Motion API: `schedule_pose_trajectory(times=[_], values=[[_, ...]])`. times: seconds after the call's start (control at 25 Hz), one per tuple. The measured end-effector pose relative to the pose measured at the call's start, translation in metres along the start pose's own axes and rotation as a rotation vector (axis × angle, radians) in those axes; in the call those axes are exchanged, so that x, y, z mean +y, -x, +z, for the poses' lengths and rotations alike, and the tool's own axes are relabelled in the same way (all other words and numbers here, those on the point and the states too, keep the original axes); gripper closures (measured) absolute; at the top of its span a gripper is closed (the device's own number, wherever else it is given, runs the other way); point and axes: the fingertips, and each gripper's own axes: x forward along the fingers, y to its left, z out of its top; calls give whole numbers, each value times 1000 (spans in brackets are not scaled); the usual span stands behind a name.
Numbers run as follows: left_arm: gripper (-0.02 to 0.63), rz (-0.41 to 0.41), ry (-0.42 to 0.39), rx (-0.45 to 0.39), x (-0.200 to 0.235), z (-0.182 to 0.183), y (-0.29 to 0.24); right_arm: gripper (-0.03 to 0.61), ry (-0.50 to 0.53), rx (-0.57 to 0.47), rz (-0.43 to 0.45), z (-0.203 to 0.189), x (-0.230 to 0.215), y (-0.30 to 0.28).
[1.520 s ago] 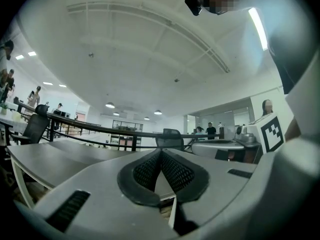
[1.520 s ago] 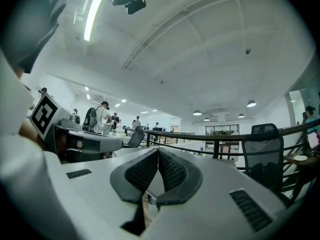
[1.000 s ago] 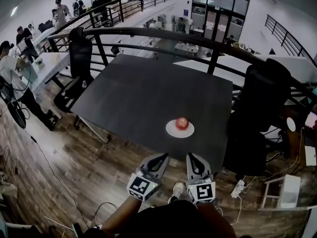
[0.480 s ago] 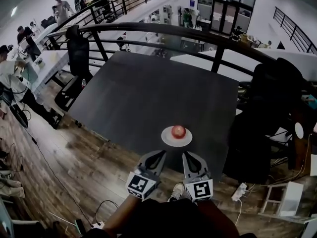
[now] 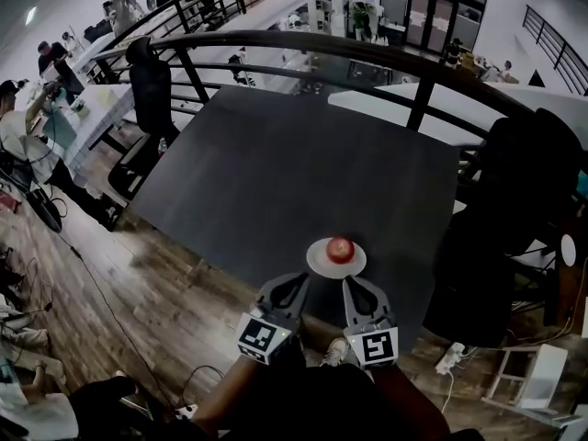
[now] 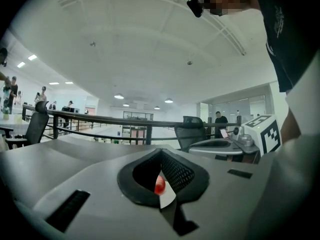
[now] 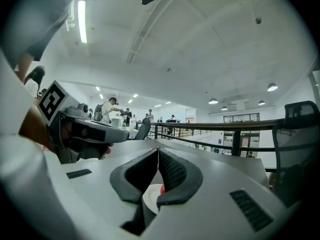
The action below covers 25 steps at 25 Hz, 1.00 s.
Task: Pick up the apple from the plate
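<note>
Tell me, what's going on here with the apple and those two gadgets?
A person holds a gripper in each hand at the near edge of a dark table. A red apple sits on a white plate just ahead of them. The left gripper and right gripper both have their jaws together and hold nothing. Neither touches the apple, so it has not yet been picked up.

Brightly, evenly lit from overhead by a ceiling strip light and round lamps. Only a faint sheen on the dark matte worktop. Heavy fisheye bending throughout, with black vignetted corners in both gripper views. Mostly sharp; slightly soft toward the edges.
</note>
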Motion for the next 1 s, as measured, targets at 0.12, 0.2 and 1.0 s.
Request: schedule_pose_trajectory(times=[0.12, 0.2, 1.0], values=[[591, -23, -8, 5, 12, -2, -13, 554, 16, 26, -2, -7, -3, -14], [591, -44, -14, 3, 21, 0, -22, 554, 21, 46, -18, -12, -5, -21], [591, -121, 50, 76, 68, -30, -70, 318, -37, 264, -71, -86, -28, -72]])
